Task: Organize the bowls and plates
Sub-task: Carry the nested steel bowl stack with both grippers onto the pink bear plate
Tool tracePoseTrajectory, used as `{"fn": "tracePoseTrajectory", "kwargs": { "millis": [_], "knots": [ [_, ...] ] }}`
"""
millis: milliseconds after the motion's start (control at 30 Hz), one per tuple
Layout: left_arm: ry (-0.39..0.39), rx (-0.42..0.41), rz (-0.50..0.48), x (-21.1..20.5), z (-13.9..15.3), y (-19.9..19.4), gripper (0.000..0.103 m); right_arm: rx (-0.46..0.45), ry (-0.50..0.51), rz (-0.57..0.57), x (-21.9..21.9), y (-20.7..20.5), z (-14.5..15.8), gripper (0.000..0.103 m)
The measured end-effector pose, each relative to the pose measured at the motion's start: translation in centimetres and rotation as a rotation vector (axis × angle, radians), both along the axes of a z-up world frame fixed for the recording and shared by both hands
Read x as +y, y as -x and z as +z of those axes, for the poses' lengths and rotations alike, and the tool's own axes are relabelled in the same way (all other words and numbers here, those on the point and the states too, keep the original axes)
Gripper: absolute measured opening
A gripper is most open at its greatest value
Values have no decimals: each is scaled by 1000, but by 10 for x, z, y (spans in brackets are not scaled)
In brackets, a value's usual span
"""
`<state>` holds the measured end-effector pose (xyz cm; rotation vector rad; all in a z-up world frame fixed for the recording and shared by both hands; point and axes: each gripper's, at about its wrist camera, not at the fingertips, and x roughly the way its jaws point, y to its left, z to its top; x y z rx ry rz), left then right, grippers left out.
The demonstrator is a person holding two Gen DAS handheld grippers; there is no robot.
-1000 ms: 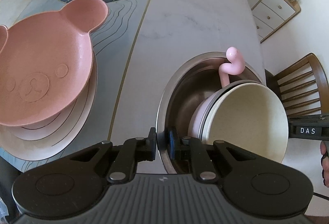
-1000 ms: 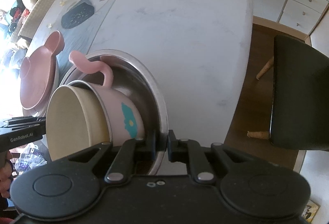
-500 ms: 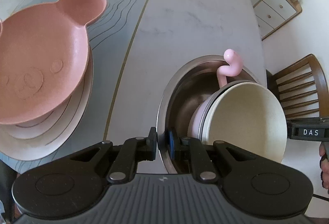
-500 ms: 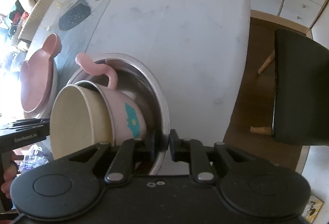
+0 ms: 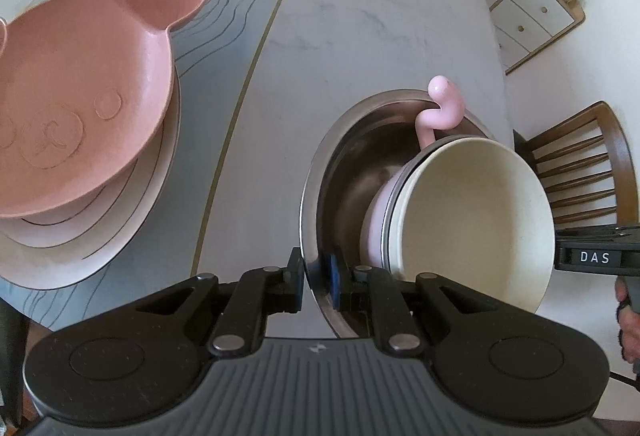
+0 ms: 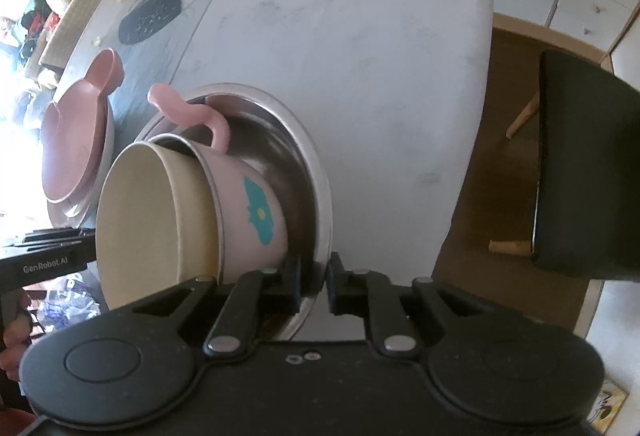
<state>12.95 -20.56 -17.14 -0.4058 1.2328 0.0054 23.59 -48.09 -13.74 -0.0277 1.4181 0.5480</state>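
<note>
A steel bowl (image 5: 348,156) stands near the table's edge. Tilted inside it are a pink cup (image 6: 248,204) with a teal flower and a curly handle (image 5: 438,108), and a cream bowl (image 5: 472,220) nested in the cup. My left gripper (image 5: 316,278) is shut on the steel bowl's near rim. On the opposite side, my right gripper (image 6: 314,282) has the rim (image 6: 316,172) between its jaws, which are closing on it. A pink bear-shaped plate (image 5: 80,108) lies on a white plate (image 5: 120,232) to the left.
The marble table (image 5: 380,16) stretches away behind the bowl. A wooden chair (image 5: 580,164) and a black chair (image 6: 580,176) stand just past the table's edge. A white drawer cabinet (image 5: 528,8) lines the wall.
The right gripper's jaws widened slightly on the rim and have narrowed again. The steel bowl, its contents and the left gripper have stayed put.
</note>
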Motion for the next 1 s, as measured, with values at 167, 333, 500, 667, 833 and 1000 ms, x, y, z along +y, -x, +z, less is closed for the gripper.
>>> {"fn": "tracePoseTrajectory", "kwargs": {
  "millis": [167, 333, 500, 667, 833, 1000],
  "knots": [
    [-10, -22, 0, -2, 5, 2, 12, -3, -5, -23, -1, 0, 3, 12],
    [-20, -47, 3, -1, 16, 0, 12, -27, -3, -25, 0, -5, 14, 12],
    [-19, -61, 24, 6, 30, -4, 12, -40, -8, -28, 5, -11, 28, 12],
    [-9, -56, 62, 17, 45, -6, 12, -68, -9, -12, 16, -13, 45, 12],
    [-22, -73, 86, 33, 61, -4, 12, -86, -12, 4, 33, -13, 58, 12],
    [-34, -87, 98, 59, 73, -2, 12, -103, -19, 13, 60, -13, 68, 12]
  ]
}}
